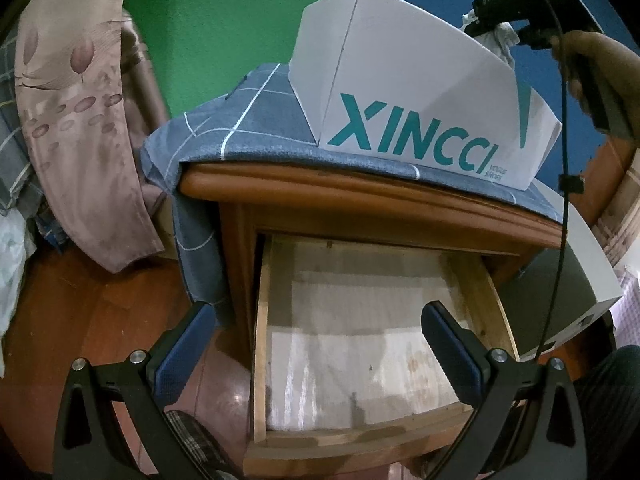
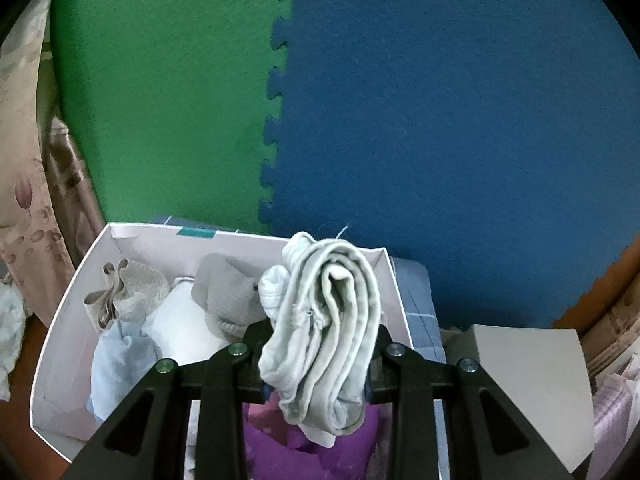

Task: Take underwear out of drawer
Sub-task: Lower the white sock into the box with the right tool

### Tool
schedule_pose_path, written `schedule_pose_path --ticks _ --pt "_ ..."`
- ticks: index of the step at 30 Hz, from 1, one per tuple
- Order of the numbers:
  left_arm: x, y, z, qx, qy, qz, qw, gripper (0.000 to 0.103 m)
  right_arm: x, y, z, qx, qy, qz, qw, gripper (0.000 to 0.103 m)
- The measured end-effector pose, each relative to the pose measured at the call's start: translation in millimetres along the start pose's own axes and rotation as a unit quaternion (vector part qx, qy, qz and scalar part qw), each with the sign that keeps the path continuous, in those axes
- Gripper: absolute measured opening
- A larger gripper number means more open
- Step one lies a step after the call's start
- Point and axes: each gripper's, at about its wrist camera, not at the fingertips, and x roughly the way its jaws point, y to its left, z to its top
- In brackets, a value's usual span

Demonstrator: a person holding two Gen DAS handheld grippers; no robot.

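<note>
In the left wrist view the wooden drawer (image 1: 352, 320) stands pulled out, and only its bare bottom shows. My left gripper (image 1: 320, 344) hovers over its front, open, with nothing between the fingers. On the nightstand top sits a white shoe box (image 1: 420, 96) with teal lettering. In the right wrist view my right gripper (image 2: 320, 340) is shut on a rolled pale grey underwear (image 2: 328, 320), held above the right end of the box (image 2: 64, 320). Several folded garments lie inside, white, grey, light blue and purple. The right gripper (image 1: 492, 28) also shows at the left wrist view's top right, pale cloth in it.
A blue checked cloth (image 1: 240, 128) covers the nightstand top and hangs down its left side. The box lid (image 2: 528, 384) lies to the right of the box. A floral pillow (image 1: 80, 120) leans at the left. Green and blue foam mats (image 2: 440, 120) line the wall behind. A black cable (image 1: 564, 200) hangs at the right.
</note>
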Motion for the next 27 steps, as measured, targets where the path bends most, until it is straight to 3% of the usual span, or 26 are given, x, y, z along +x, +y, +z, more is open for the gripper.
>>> schedule_pose_path --ticks 12,18,22,24,27 --pt "4 -1 0 -0.003 0.007 -0.007 0.9999 0.102 13 1 10 0.021 0.013 0.029 0.999 0.030" --pt "5 -1 1 -0.006 0.010 -0.008 0.9999 0.102 8 33 17 0.002 0.008 0.077 0.997 0.030" --pt "6 -2 0 -0.005 0.012 -0.007 0.9999 0.102 17 64 12 -0.026 0.038 0.128 0.991 0.030" --pt "6 -1 0 -0.004 0.012 -0.007 0.9999 0.102 21 71 7 -0.037 0.044 0.119 0.991 0.030" --pt "5 0 -1 -0.006 0.012 -0.006 0.9999 0.102 25 56 4 -0.004 0.036 0.102 0.994 0.030"
